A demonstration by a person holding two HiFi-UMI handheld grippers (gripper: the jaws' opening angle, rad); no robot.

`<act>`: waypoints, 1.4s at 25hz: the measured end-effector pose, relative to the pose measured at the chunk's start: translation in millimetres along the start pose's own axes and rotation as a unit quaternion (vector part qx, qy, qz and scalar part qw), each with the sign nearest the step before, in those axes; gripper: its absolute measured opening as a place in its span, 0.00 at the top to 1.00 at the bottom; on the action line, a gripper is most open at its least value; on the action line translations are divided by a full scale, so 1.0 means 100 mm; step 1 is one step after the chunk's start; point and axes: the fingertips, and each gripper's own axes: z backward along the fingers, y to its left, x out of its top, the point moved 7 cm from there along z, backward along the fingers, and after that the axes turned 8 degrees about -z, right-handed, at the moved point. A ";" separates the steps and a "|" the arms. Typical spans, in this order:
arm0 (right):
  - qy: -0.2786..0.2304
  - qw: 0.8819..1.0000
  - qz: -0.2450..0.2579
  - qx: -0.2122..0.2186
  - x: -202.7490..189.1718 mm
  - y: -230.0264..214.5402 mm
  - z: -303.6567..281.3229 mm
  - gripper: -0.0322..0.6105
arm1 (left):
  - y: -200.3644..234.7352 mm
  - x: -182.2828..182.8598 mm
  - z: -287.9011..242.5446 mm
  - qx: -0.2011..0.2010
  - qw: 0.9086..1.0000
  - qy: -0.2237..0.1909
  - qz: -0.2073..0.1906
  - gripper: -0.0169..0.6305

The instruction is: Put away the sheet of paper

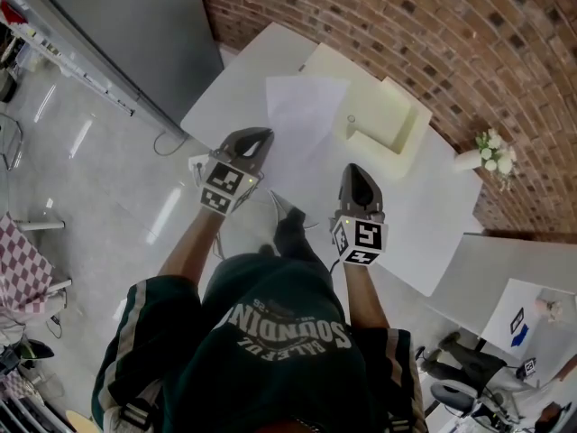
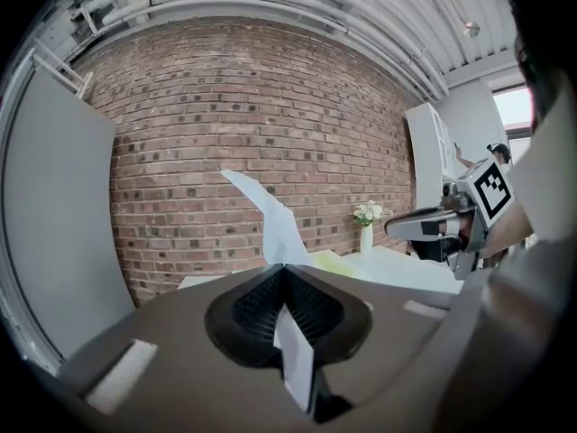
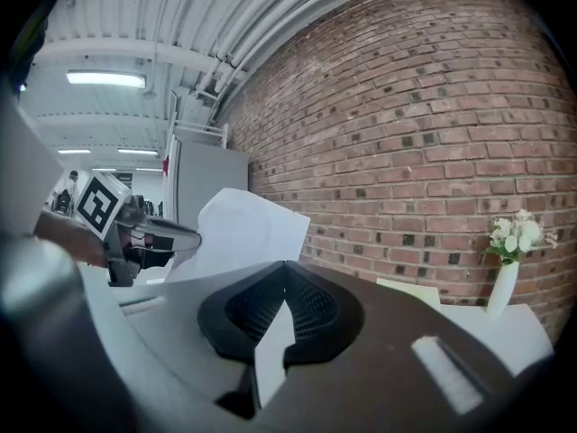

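Note:
I hold a white sheet of paper (image 1: pixel 302 120) by its near edge over the white table (image 1: pixel 433 215). My left gripper (image 1: pixel 255 140) is shut on its near left corner, and my right gripper (image 1: pixel 358 173) is shut on its near right corner. In the left gripper view the closed jaws (image 2: pixel 285 267) pinch the sheet (image 2: pixel 269 216), which rises beyond them, and the right gripper (image 2: pixel 424 226) shows at the right. In the right gripper view the sheet (image 3: pixel 248 233) stands up past the closed jaws (image 3: pixel 285 264), with the left gripper (image 3: pixel 171 235) at the left.
A cream-coloured open box (image 1: pixel 383 120) lies on the table just beyond the sheet. A small white vase of flowers (image 1: pixel 491 152) stands at the table's far right by the brick wall (image 1: pixel 433 34). A grey panel (image 1: pixel 135 25) rises at the left.

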 end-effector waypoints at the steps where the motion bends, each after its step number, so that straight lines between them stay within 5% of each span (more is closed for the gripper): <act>1: -0.001 1.000 0.000 0.000 0.03 -0.04 -0.06 0.95 | 0.04 0.04 -0.08 -0.002 1.000 0.000 -0.001 0.95; 20: 0.005 1.000 -0.022 -0.022 0.47 -1.26 -0.93 0.95 | 0.39 0.51 -1.69 -0.045 0.999 0.018 0.012 0.95; 35: 0.004 0.995 -0.053 -0.085 0.49 -1.75 -1.29 0.95 | 0.71 0.38 -2.67 -0.109 0.993 0.041 0.014 0.95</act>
